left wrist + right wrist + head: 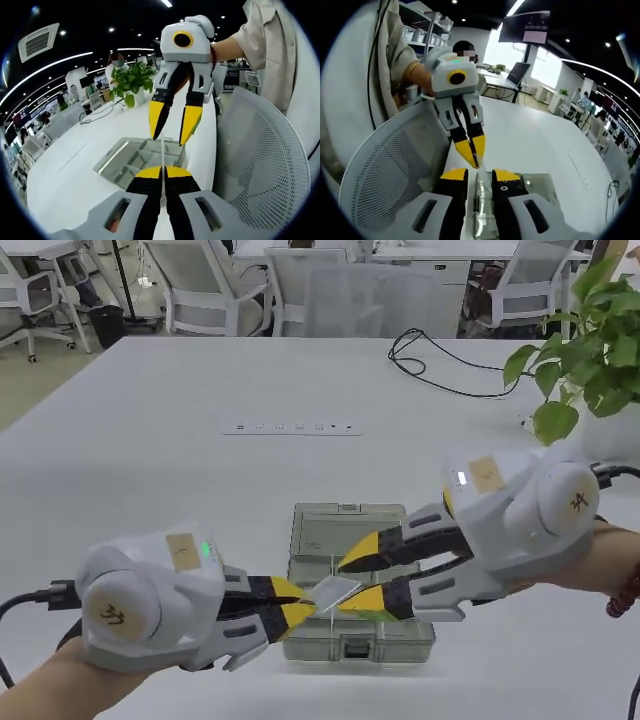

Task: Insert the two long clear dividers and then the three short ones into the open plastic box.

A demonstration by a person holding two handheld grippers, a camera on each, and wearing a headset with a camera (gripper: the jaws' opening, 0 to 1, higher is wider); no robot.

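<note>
A person at a white surface holds a clear divider just above the open plastic box, one tool on either side of it. The left tool is clamped shut on the near end of the divider, which shows edge-on between its yellow tips in the left gripper view. The right tool faces it from the far side with its jaws parted, one on each face of the divider's free end; whether either tip touches the plastic cannot be told. The divider's long axis runs from the left tool toward the right, roughly in line with the box's longer side as the head view shows it, and the sheet stands on edge over the middle of the box rather than in it. The box sits directly below both tools, lid folded back away from the person. Whether this is a long or a short divider is not clear. The left tool alone carries the piece, so the coming move looks to turn on bringing it straight down into the box's slots, with the right tool placed to steady the far end.
</note>
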